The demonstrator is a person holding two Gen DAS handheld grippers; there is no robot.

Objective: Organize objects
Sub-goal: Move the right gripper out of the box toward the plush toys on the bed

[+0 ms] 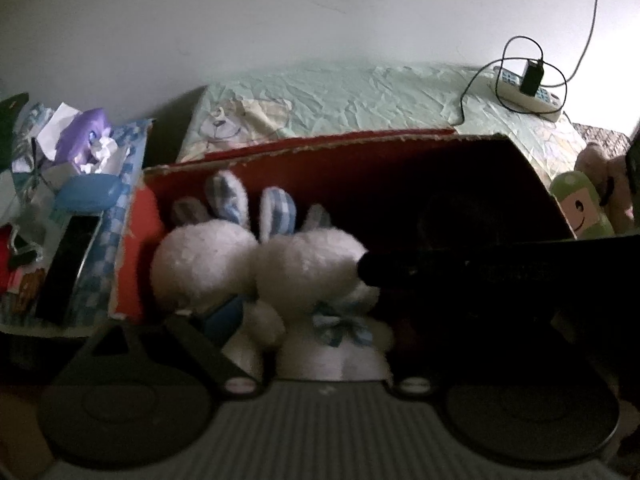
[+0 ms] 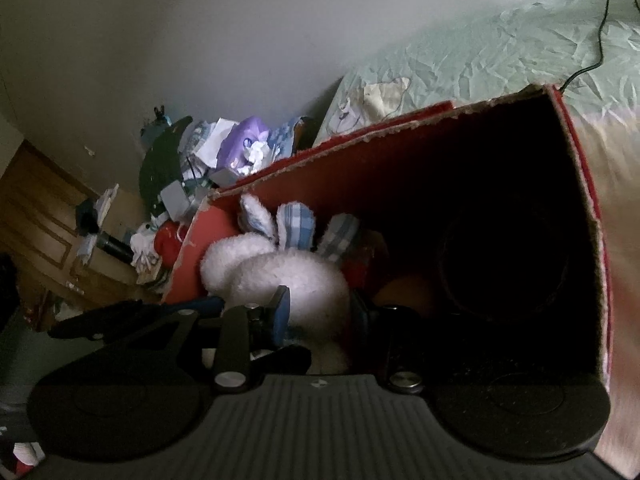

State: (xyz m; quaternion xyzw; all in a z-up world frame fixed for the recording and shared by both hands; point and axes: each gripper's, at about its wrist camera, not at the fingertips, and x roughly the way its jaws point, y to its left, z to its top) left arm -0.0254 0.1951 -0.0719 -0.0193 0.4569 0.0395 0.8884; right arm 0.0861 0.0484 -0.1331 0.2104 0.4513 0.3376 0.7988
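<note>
Two white plush bunnies with blue checked ears sit side by side in the left end of a red cardboard box (image 1: 288, 148). The left bunny (image 1: 204, 260) and right bunny (image 1: 308, 268) both stand between the widely spread fingers of my left gripper (image 1: 304, 320), which is open; its blue-padded left finger (image 1: 200, 332) touches the left bunny, and its right finger is lost in shadow. My right gripper (image 2: 320, 304) is shut on the nearer bunny (image 2: 296, 276), a pad on each side. Its dark fingertip (image 1: 372, 270) shows against that bunny's head.
Left of the box is a heap of clutter with a purple toy (image 1: 80, 136) and tissues. A green sheet (image 1: 360, 96) covers the surface behind, with a power strip and charger (image 1: 528, 84). A green plush toy (image 1: 580, 204) lies right of the box. The box's right half is dark.
</note>
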